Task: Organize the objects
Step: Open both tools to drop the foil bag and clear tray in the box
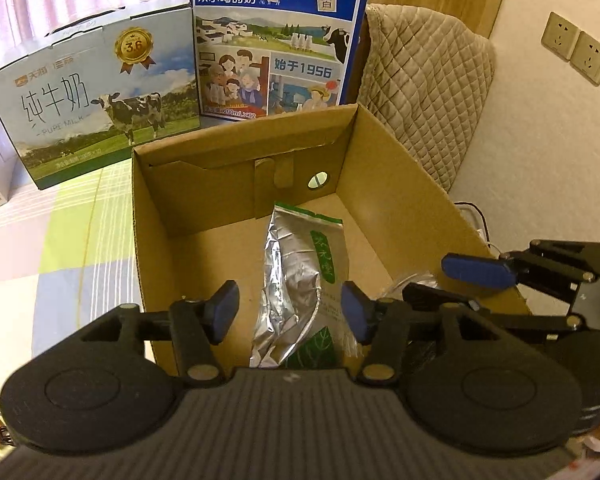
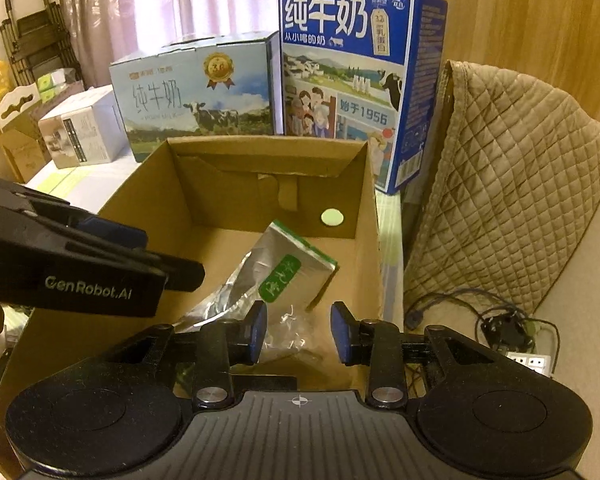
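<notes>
An open cardboard box (image 1: 400,184) (image 2: 148,184) stands on the table. Inside it lies a crumpled silver foil bag with a green label (image 1: 296,264) (image 2: 288,268), its clear plastic end toward me. My left gripper (image 1: 290,312) hovers open over the near end of the bag, a blue pad on either side and nothing pinched. My right gripper (image 2: 300,332) is open too, above the bag's clear end near the box's right wall. Each gripper shows in the other's view: the right gripper (image 1: 456,284) at the box's right rim, the left gripper (image 2: 152,252) over the left side.
Two milk cartons stand behind the box: a pale one (image 1: 96,96) (image 2: 196,100) and a tall blue one (image 1: 276,36) (image 2: 348,76). A quilted beige cover (image 1: 424,92) (image 2: 508,184) drapes a chair on the right. Below it lie cables and a power strip (image 2: 528,360). Small boxes (image 2: 84,128) sit at the left.
</notes>
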